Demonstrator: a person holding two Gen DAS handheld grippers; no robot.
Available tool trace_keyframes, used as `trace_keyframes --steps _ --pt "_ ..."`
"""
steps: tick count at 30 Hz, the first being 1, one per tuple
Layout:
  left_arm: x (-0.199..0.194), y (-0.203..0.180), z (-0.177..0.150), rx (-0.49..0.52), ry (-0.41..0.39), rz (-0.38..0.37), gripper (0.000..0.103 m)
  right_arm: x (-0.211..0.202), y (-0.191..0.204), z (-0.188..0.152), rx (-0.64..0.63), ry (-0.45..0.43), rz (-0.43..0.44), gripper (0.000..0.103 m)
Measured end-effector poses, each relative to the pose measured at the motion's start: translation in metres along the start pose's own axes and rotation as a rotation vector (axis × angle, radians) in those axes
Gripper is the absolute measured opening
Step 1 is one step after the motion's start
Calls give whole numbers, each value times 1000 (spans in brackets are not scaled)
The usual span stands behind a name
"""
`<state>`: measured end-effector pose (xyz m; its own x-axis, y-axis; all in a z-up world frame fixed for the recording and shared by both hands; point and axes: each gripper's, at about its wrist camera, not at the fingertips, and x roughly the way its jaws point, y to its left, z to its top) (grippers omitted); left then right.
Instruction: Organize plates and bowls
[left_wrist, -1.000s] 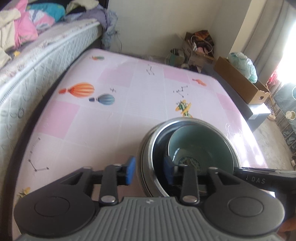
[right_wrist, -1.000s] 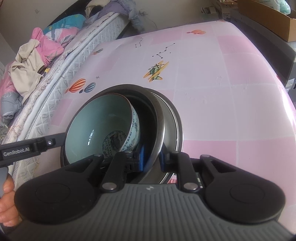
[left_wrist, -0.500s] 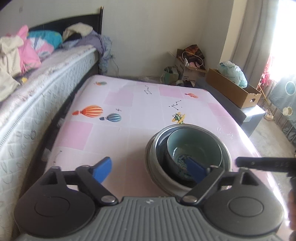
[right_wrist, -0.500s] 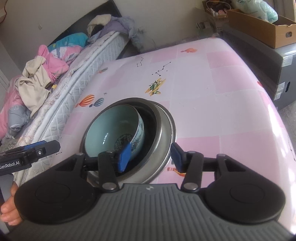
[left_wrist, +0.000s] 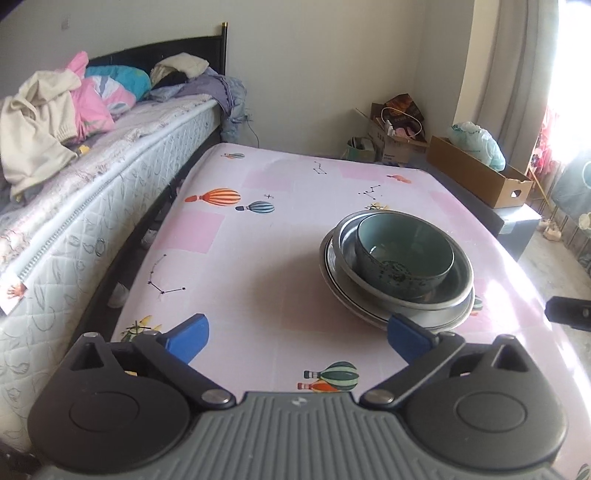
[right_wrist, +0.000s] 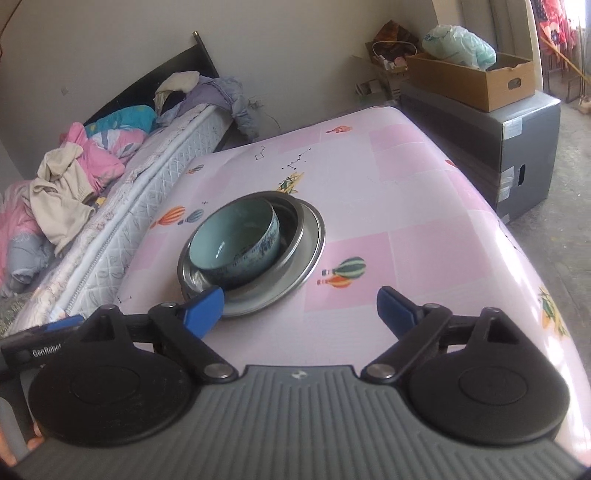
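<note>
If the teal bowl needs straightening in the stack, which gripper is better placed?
Probably right. The right gripper, jaws opening and empty, has its left finger beside the stack, teal bowl just ahead. The left gripper views it off-centre.

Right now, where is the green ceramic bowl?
In both wrist views the green ceramic bowl sits inside the metal bowl, stacked on the metal plate, on the pink table beside the bed.

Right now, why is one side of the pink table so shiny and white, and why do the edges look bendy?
Left wrist view: window light whitens the pink balloon-print tablecloth past the stacked metal dishes. Right wrist view: the fisheye lens curves the table's right edge, with milder glare there.
</note>
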<state>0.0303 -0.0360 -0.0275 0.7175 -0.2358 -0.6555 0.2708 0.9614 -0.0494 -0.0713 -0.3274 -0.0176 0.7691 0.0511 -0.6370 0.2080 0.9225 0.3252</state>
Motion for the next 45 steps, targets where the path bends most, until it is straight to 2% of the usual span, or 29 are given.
trace_keyframes --steps 3,9,14,22,32,45 --pt "-3 -10 -1 33 0 56 103 -9 8 -10 -33 -6 -1 100" --pt "-9 -24 1 35 22 121 103 -23 23 -9 -63 -30 3 102" --pt "-4 -29 4 37 103 105 103 -35 33 -6 -88 -60 13 102" --pt "-10 -29 9 -10 126 97 103 -33 46 -1 -114 -46 -4 102" --pt "-16 -27 17 -14 124 121 103 -28 60 4 -155 -44 -64 102" --pt "-19 -21 18 -23 134 134 103 -22 69 3 -160 -15 -62 102"
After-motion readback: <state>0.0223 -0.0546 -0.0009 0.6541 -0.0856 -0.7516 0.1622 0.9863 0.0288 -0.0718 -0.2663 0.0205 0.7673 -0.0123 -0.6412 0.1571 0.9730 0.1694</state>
